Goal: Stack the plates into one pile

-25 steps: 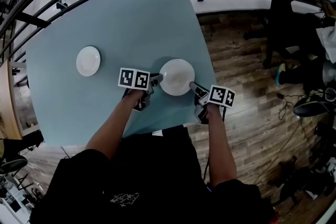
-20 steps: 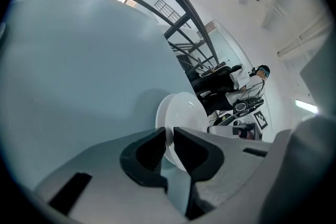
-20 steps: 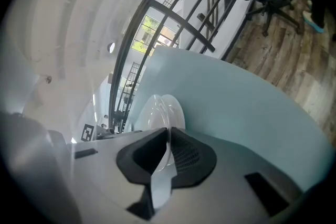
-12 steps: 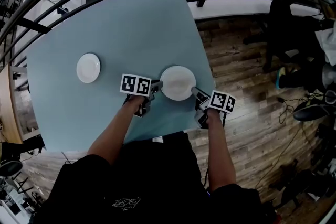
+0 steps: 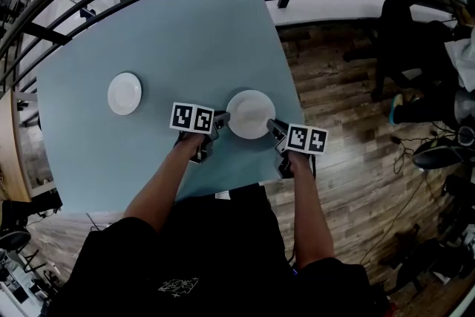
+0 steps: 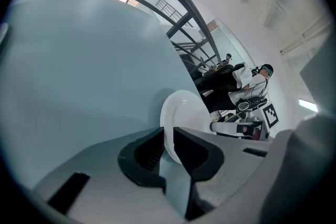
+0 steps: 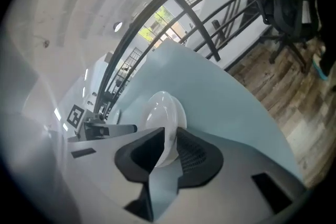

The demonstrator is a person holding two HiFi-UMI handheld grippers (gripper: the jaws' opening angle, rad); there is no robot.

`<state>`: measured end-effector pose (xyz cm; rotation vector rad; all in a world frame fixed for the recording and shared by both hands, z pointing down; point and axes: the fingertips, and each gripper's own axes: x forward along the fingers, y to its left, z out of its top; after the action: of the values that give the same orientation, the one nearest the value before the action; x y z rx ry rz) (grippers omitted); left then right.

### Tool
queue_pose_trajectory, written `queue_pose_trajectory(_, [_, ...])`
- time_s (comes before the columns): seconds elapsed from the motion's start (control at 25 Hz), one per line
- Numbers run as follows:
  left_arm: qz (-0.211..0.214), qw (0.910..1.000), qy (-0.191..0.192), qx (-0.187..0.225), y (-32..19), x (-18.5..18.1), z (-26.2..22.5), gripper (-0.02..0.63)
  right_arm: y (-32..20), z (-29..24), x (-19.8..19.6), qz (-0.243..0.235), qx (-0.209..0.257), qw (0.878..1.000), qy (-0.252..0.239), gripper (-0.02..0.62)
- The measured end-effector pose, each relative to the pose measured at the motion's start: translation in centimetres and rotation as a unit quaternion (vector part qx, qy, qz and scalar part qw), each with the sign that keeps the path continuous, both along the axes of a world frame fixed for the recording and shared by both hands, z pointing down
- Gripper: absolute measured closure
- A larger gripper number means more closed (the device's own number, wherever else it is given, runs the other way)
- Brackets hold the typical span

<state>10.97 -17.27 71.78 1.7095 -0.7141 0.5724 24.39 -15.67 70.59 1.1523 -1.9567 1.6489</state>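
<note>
Nothing is stacked yet: I have the larger plate (image 5: 251, 113) by its rim, the left tongs (image 5: 222, 117) pinching it and the right tongs (image 5: 272, 125) just eased slightly open but seemingly gripping it, while the small plate (image 5: 124, 93) lies well apart on the bench (image 5: 185, 33).

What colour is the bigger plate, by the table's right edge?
Plain white plate, no pattern; the head view shows it best against the pale blue table.
</note>
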Motion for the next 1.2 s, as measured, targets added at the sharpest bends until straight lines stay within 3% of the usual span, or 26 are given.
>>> queue_pose_trajectory(0.24, [-0.008, 1.0, 0.002, 0.004, -0.1, -0.3, -0.4, 0.563, 0.3, 0.3, -0.7, -0.094, 0.022, 0.991, 0.087, 0.414])
queue_pose_trajectory(0.6, [-0.017, 0.9998, -0.002, 0.011, 0.2, -2.5, -0.7, 0.563, 1.9, 1.7, -1.8, -0.184, 0.014, 0.969, 0.162, 0.371])
queue_pose_trajectory(0.92, [-0.029, 0.9993, 0.002, 0.025, 0.3, -4.3, -1.8, 0.563, 1.3, -0.1, 0.0, -0.134, 0.032, 0.973, 0.183, 0.367])
queue_pose_trajectory(1.08, [-0.035, 0.9986, 0.004, 0.039, 0.7, -5.9, -2.7, 0.565, 1.2, -1.4, -0.2, -0.11, 0.041, 0.979, 0.168, 0.372])
queue_pose_trajectory(1.2, [-0.051, 0.9974, 0.02, 0.047, 0.8, -7.4, -4.0, 0.584, 0.8, -2.5, -1.2, -0.104, 0.055, 0.979, 0.165, 0.462])
